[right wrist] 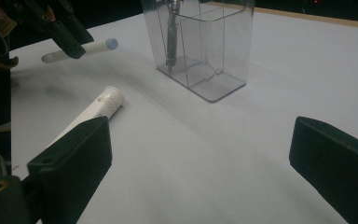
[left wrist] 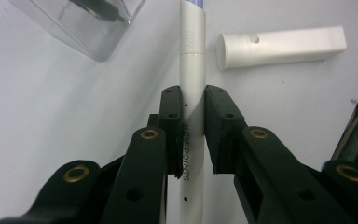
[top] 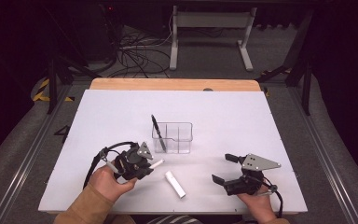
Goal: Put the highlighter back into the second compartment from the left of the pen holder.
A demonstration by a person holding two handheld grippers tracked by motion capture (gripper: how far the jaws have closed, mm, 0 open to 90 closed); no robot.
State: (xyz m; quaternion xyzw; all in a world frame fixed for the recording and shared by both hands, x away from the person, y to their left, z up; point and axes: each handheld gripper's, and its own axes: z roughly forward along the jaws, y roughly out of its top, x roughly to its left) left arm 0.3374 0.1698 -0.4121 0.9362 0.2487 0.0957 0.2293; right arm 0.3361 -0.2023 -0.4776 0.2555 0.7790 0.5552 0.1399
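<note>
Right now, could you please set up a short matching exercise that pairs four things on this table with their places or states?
Things:
1. white pen
2. black pen
3. white tube
4. right gripper

States:
A. lying flat on the table
B. jaws open, nothing between them
C. standing in the clear organiser
D. clamped in the left gripper

Pairs: 1-D, 2-C, 3-A, 4-B
</note>
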